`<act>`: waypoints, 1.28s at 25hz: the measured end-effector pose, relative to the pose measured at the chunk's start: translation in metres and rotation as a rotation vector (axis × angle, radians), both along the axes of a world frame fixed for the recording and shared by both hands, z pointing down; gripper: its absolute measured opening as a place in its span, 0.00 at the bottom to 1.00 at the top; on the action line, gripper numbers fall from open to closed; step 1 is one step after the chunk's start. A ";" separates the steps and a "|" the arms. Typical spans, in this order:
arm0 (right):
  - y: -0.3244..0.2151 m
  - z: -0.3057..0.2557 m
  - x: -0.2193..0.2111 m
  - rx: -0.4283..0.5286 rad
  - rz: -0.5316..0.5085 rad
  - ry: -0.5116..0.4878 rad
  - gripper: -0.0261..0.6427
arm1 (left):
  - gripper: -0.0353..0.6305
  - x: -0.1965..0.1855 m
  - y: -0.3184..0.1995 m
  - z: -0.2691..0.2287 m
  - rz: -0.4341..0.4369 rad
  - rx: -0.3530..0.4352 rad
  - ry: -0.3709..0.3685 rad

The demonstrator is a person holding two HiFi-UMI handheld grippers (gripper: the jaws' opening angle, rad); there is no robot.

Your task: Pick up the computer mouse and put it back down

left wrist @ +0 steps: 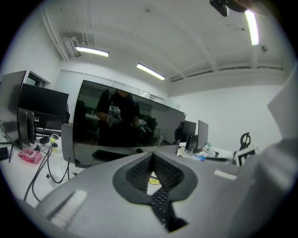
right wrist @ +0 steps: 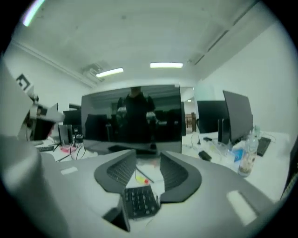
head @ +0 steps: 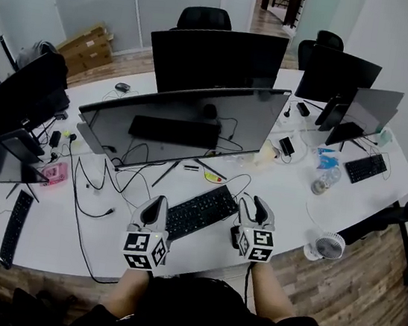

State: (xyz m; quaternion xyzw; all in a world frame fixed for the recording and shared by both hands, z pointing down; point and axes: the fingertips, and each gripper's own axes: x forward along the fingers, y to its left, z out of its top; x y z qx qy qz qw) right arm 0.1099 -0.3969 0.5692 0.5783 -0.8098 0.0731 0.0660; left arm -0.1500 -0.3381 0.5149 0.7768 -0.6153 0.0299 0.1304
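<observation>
two hand-held tools over a white bench
left tool is held with jaws together, empty; right tool is held partly open, empty; the small black computer mouse is seen on the bench, beside the black keyboard.

computer mouse: I read it as a small dark shape | lying on the white desk | just off the right end of the keyboard | partly hidden under my right gripper in the head view
</observation>
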 end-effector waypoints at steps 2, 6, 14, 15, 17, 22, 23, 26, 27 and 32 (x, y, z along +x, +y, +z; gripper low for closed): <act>0.001 -0.062 -0.001 0.143 0.025 -0.007 0.05 | 0.13 0.004 -0.001 -0.003 0.008 0.007 0.003; 0.012 -0.131 -0.012 0.307 0.008 0.016 0.03 | 0.13 0.007 -0.003 -0.013 0.016 0.031 0.007; 0.021 -0.137 -0.020 0.295 -0.018 -0.014 0.03 | 0.13 0.005 0.000 -0.025 0.017 0.069 0.002; 0.022 -0.136 -0.023 0.292 -0.022 -0.006 0.03 | 0.13 0.005 0.001 -0.026 0.016 0.071 0.002; 0.023 -0.134 -0.028 0.284 -0.029 -0.007 0.03 | 0.13 0.002 0.003 -0.028 0.014 0.080 0.001; 0.023 -0.129 -0.040 0.261 -0.036 -0.023 0.03 | 0.13 -0.006 0.004 -0.030 0.012 0.089 0.009; 0.023 -0.129 -0.042 0.260 -0.038 -0.018 0.03 | 0.13 -0.007 0.004 -0.030 0.012 0.089 0.012; 0.023 -0.128 -0.050 0.258 -0.037 -0.013 0.03 | 0.13 -0.012 0.003 -0.028 0.017 0.088 0.017; 0.022 -0.128 -0.052 0.257 -0.037 -0.013 0.03 | 0.13 -0.014 0.002 -0.028 0.019 0.088 0.018; 0.017 -0.127 -0.067 0.252 -0.038 -0.012 0.03 | 0.13 -0.025 -0.004 -0.027 0.033 0.087 0.025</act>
